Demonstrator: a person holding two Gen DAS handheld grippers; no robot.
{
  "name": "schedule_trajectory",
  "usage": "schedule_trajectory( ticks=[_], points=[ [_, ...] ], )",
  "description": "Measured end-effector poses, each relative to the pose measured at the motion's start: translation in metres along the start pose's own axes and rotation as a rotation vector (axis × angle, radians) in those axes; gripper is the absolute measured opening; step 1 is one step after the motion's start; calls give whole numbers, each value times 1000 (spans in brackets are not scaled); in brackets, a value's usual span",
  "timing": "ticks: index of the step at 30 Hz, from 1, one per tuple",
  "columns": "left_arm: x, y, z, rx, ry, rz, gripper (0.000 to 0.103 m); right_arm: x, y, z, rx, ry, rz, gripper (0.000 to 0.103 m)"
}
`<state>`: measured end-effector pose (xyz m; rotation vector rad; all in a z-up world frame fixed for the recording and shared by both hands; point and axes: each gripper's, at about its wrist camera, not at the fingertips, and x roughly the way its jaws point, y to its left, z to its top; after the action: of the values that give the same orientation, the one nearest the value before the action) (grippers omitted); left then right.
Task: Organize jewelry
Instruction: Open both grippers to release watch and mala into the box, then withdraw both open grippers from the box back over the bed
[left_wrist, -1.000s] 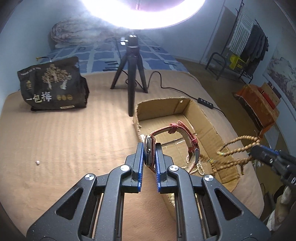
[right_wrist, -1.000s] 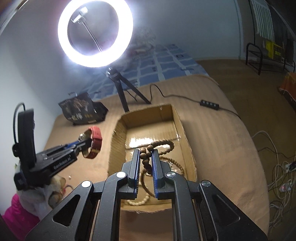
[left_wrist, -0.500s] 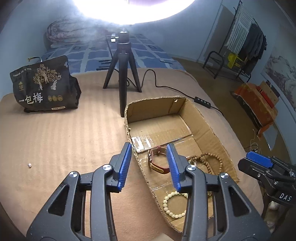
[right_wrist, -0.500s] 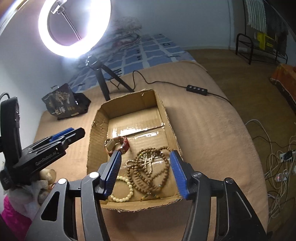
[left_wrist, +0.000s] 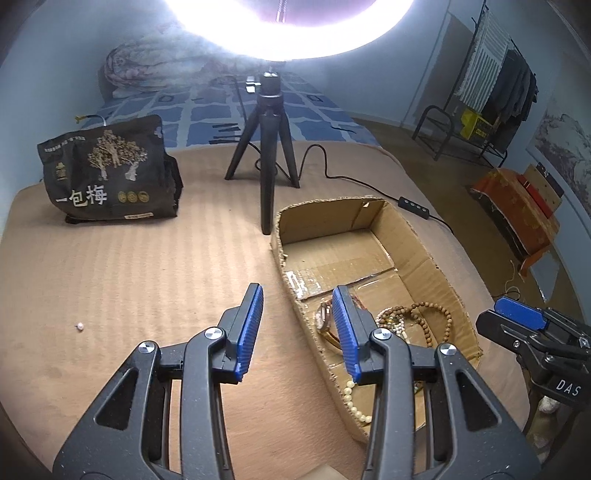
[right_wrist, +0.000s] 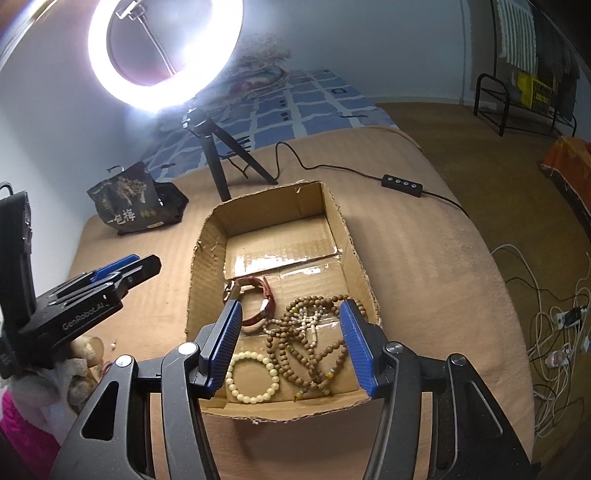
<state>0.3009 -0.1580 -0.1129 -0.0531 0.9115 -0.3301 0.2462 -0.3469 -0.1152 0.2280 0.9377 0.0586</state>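
An open cardboard box (right_wrist: 273, 192) lies on the tan bed cover. Inside it, near the front, are a red-strapped watch (right_wrist: 266, 295), a heap of brown bead strings (right_wrist: 306, 336) and a cream bead bracelet (right_wrist: 251, 376). My right gripper (right_wrist: 291, 308) hovers open over the box's front part, nothing between its blue pads. My left gripper (left_wrist: 297, 291) is open too, straddling the box's left wall (left_wrist: 295, 295), with the watch (left_wrist: 325, 317) just behind its right finger. From the left wrist I see the brown beads (left_wrist: 432, 314), the cream bracelet (left_wrist: 354, 398) and the right gripper (left_wrist: 509, 314).
A ring light's black tripod (left_wrist: 267, 147) stands just behind the box, its cable and control (right_wrist: 402, 182) running off right. A black printed bag (left_wrist: 107, 173) sits far left. A tiny white bead (left_wrist: 78, 325) lies on the cover. Cables (right_wrist: 554, 321) cover the floor at right.
A second ago the left gripper was shut on the watch and the right on the brown beads. Both have opened, and watch and beads now lie in the box.
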Motion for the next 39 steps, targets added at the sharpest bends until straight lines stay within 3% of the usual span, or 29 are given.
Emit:
schedule_trajectory(
  ticks=[12,16,22,24,33,39],
  points=[
    [-36,40,-5,-16,-43,54,39,-6,40,0,-77,-25,3,55],
    [-49,60,-5,-35,-61,76,39,-8,61,-2,-134,-42,-5,68],
    [-67,93,-7,-46,-73,124,40,-4,90,-5,-209,-48,-21,69],
    [-74,104,-9,-43,-83,137,46,-3,97,-7,-226,-52,-22,69],
    [-95,175,-33,-61,-65,234,46,6,131,-27,-322,-105,114,70],
    [-98,213,-47,-121,-35,254,46,27,166,-42,-394,-12,197,70]
  ],
)
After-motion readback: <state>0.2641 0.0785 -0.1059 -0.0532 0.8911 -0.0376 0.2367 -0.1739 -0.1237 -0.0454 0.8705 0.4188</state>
